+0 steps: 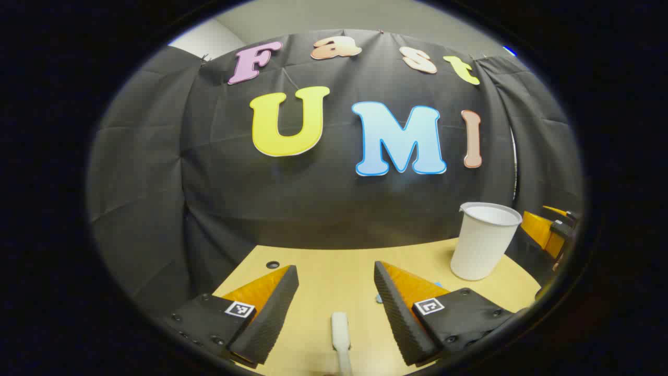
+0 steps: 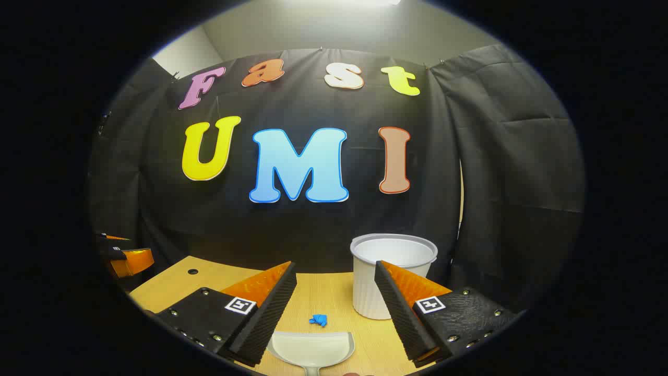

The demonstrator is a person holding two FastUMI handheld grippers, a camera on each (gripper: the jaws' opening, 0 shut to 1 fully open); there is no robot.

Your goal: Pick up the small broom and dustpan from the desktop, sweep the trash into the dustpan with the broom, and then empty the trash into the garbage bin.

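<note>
My left gripper (image 1: 335,267) hangs open low over the wooden table (image 1: 334,261). A slim white handle (image 1: 340,334) lies on the table between and below its fingers, its other end cut off at the bottom edge. A speck of blue trash (image 1: 378,298) peeks out beside the right-hand finger. In the right gripper view my right gripper (image 2: 334,265) is also open, just above a white dustpan (image 2: 310,345) lying flat. A small blue scrap of trash (image 2: 318,319) sits right ahead of the pan's lip. The white garbage bin (image 2: 392,261) stands upright behind the right-hand finger.
The bin (image 1: 482,240) stands at the table's right end in the left gripper view, with the other gripper (image 1: 548,230) beyond it. In the right gripper view the other gripper (image 2: 128,258) shows at far left. A small hole (image 2: 192,271) marks the tabletop. Black cloth closes the back.
</note>
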